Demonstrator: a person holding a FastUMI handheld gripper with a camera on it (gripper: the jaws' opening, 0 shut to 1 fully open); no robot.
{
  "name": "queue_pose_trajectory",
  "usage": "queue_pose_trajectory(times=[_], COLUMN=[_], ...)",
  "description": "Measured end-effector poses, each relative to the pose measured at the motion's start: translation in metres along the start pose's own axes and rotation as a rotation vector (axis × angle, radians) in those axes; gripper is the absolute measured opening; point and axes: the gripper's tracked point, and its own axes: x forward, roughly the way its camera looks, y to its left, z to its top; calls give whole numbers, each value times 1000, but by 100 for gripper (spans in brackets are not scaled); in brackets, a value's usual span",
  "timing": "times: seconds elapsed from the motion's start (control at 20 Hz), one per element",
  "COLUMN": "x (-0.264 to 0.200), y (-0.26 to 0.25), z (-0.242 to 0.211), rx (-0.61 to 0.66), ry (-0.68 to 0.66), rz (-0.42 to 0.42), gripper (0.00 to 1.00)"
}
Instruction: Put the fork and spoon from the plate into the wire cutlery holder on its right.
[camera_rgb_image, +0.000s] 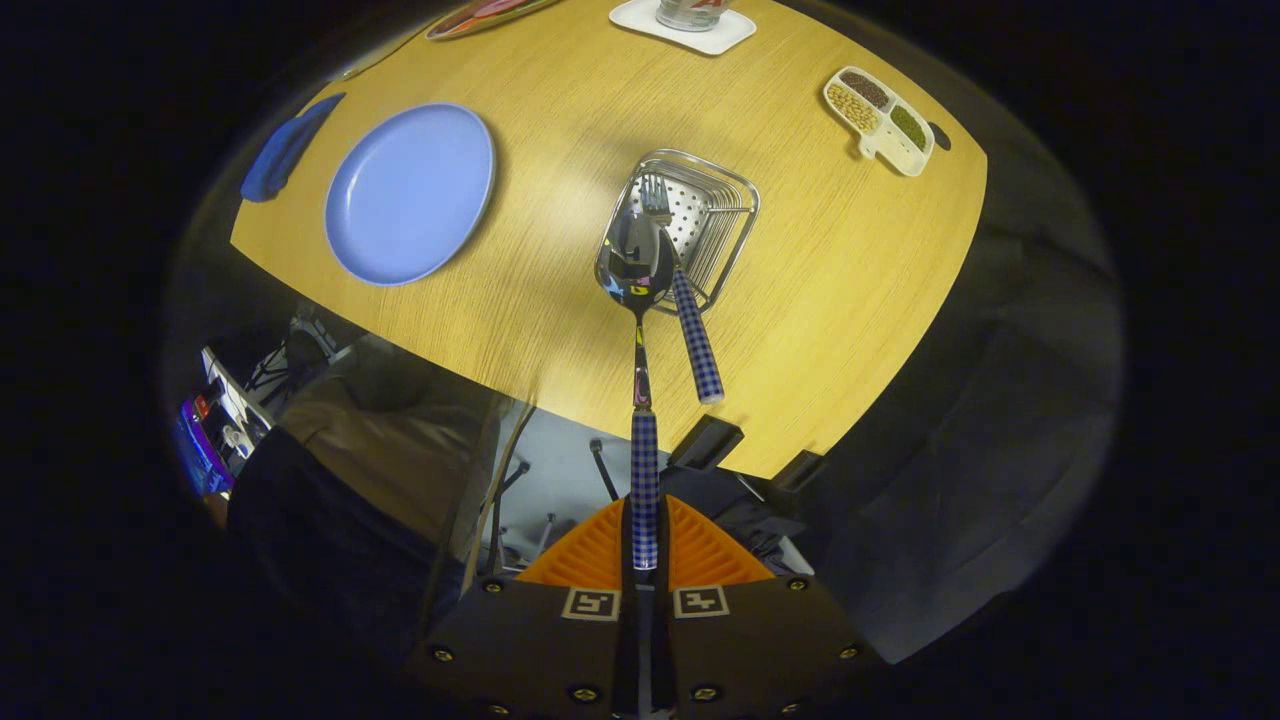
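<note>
The bench (820, 290) is a pale wood-grain top with rounded corners, and I am looking down on it from above with the dark booth around it. Below its near edge I can make out a person's sleeve and some stands on the floor.

I have the jaws clenched on the checked handle of the spoon (641, 400), both fingers (590, 555) pressing it from either side, so the gripper (645, 545) carries it bowl-forward. The bowl hangs over the near rim of the wire cutlery holder (725, 225), which sits to the right of the blue plate (410, 195). The fork (685, 300) is already in the holder, tines inside against the perforated base and its checked handle leaning out over the near rim toward me.

So I judge the task a little past halfway: the fork is placed, the plate is bare, and what is left is to lower the spoon into the holder and let go.

My count: one plate, one holder, one fork, one spoon. Beyond them I count one divided snack dish (880, 118) with three fillings, one white coaster (690, 35) with a glass on it, one blue cloth (285, 150) left of the plate, and one reddish dish (480, 15) at the far edge.
</note>
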Motion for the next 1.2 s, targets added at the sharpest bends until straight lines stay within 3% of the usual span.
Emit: queue_pose_trajectory(times=[0.5, 1.2], x=[1, 12], y=[-4, -7], z=[16, 66], rx=[25, 13], ry=[81, 234], rz=[25, -24], gripper=[5, 5])
